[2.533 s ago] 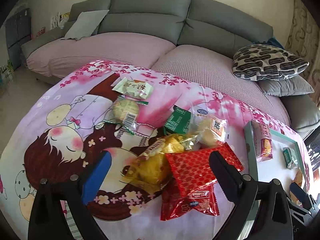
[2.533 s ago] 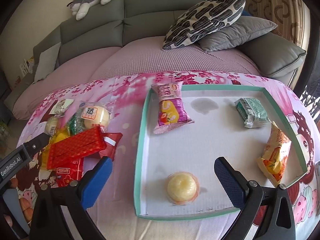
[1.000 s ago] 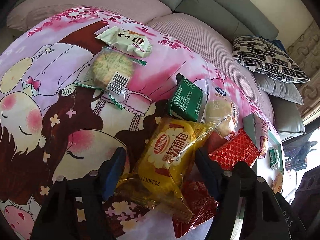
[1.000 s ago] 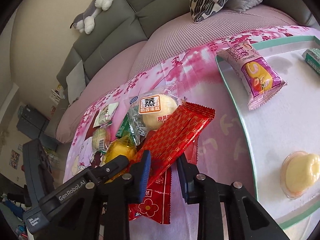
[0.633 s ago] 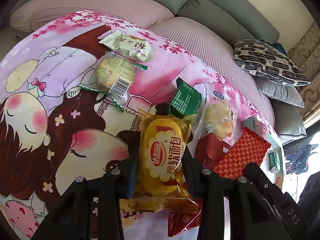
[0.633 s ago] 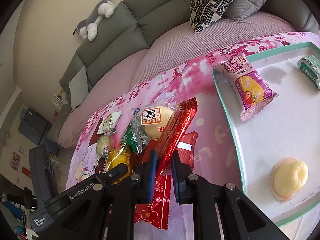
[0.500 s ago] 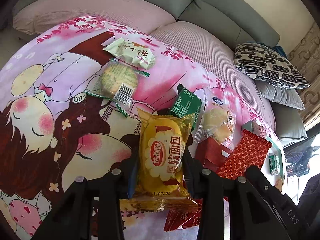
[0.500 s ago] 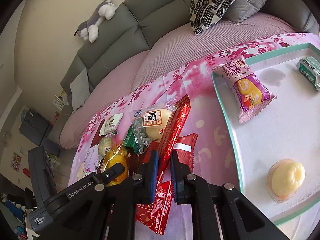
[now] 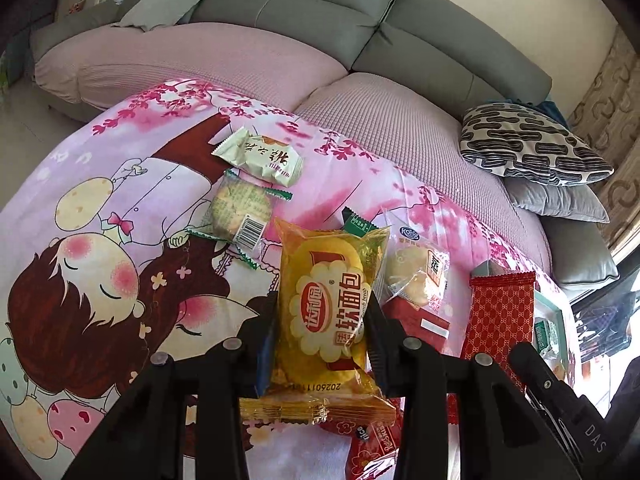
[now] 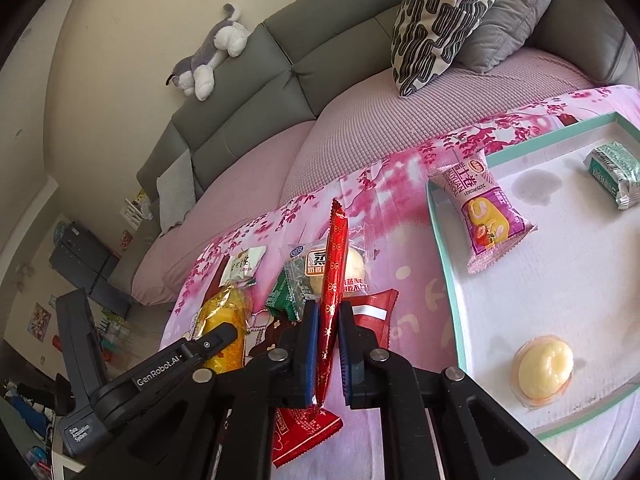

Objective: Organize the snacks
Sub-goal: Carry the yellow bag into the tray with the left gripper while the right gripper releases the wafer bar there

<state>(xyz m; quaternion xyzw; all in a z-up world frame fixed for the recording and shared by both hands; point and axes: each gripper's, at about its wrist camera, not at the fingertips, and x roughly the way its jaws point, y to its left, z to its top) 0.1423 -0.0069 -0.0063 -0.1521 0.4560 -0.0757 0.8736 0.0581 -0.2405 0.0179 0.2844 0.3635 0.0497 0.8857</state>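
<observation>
My left gripper (image 9: 322, 316) is shut on a yellow soft-bread packet (image 9: 326, 312), held upright above the pink cartoon cloth (image 9: 100, 264). My right gripper (image 10: 329, 316) is shut on a flat red patterned packet (image 10: 334, 280), seen edge-on and lifted off the pile. That red packet (image 9: 502, 314) also shows at the right of the left wrist view. Under them lie a steamed-cake packet (image 10: 354, 268), a green packet (image 10: 286, 296) and red packets (image 10: 372, 314). The white tray with a teal rim (image 10: 438, 232) holds a purple roll packet (image 10: 482, 216), a jelly cup (image 10: 544, 366) and a green-white packet (image 10: 612, 172).
A cream pastry packet (image 9: 262, 156) and a clear biscuit packet (image 9: 238, 208) lie farther back on the cloth. Behind the table stands a grey sofa with pink covers (image 9: 224, 60), a patterned cushion (image 9: 528, 144) and a plush toy (image 10: 210, 54).
Both grippers went from open around their packets to shut on them, then rose: the yellow packet and the red patterned packet have come up off the pile, the red one turning edge-on.
</observation>
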